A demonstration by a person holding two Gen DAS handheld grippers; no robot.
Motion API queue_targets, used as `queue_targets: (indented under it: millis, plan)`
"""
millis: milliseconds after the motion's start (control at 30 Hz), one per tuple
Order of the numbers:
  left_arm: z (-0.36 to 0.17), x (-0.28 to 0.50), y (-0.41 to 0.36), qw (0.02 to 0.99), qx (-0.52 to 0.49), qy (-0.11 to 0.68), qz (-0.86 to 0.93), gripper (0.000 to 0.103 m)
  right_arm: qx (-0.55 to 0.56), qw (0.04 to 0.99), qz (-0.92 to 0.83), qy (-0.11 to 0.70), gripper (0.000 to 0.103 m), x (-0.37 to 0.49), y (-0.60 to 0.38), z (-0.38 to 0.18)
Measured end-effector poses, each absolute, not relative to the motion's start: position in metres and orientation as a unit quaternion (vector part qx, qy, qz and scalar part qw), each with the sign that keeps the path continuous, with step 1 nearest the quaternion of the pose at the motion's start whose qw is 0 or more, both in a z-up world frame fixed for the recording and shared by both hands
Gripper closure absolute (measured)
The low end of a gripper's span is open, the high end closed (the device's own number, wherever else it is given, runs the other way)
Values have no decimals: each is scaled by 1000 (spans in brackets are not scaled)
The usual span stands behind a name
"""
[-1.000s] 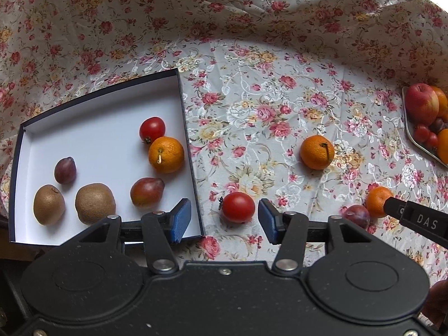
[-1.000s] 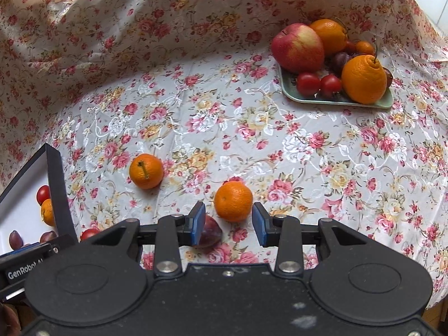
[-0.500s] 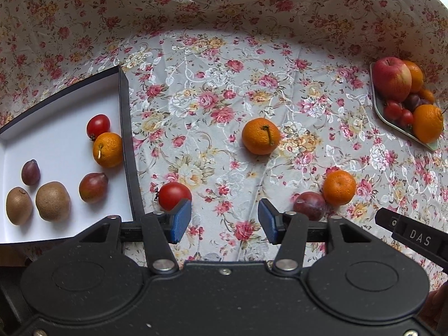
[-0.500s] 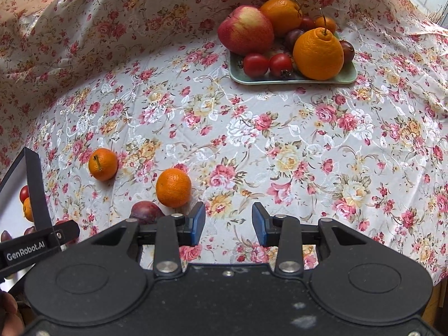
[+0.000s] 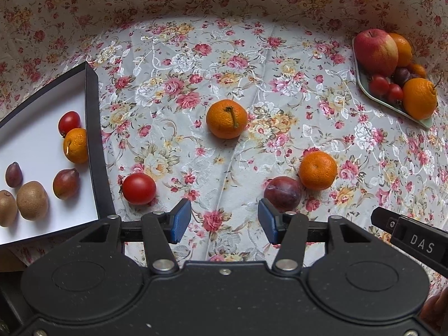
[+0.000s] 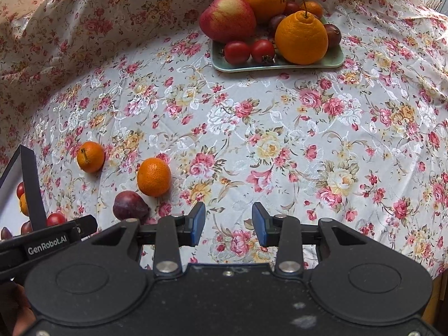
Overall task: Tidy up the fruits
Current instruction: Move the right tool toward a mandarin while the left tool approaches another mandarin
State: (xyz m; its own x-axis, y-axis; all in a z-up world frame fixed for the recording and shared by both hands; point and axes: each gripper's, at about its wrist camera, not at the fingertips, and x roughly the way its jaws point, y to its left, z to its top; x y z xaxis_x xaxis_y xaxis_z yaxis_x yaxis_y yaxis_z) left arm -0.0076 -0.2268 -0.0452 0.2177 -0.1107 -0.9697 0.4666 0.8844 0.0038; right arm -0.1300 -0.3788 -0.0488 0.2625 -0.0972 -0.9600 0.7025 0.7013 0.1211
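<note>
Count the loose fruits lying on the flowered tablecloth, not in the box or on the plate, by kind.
Round orange mandarins: 2
Round red tomato: 1
Dark purple-red plum: 1
Total: 4

Four loose fruits sat on the floral tabletop (image 5: 196,64): stemmed mandarin (image 5: 226,118) mid-cloth, stem up; second mandarin (image 5: 317,170) nearer, touching or just beside a dark plum (image 5: 282,193); red tomato (image 5: 139,188) just outside the box wall. White box with black rim (image 5: 93,128) held a tomato (image 5: 69,123) touching a mandarin (image 5: 76,145), a small plum (image 5: 13,174), a reddish plum (image 5: 66,183) and two kiwis (image 5: 32,200). Green tray (image 6: 280,63) far side carried an apple (image 6: 227,18), two oranges, cherry tomatoes, dark plums, piled close.
</note>
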Motion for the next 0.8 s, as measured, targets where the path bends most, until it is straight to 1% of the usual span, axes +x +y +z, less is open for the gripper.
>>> queue_targets:
  millis: [167, 400, 633, 700, 800]
  plan:
    - [-47, -5, -230, 756, 152, 607, -191, 44, 297, 736, -266, 547, 64, -126, -381, -52]
    - [-34, 19, -235, 756, 138, 612, -184, 45, 299, 730, -281, 547, 64, -122, -380, -49]
    - [-19, 49, -251, 767, 137, 597, -190, 44, 308, 720, -299, 545, 64, -122, -384, -47]
    - [-20, 55, -253, 774, 135, 591, -184, 44, 312, 717, -300, 546, 64, -120, -384, -48]
    - [-29, 62, -252, 767, 127, 602, -184, 44, 307, 718, -296, 549, 64, -116, -381, -49]
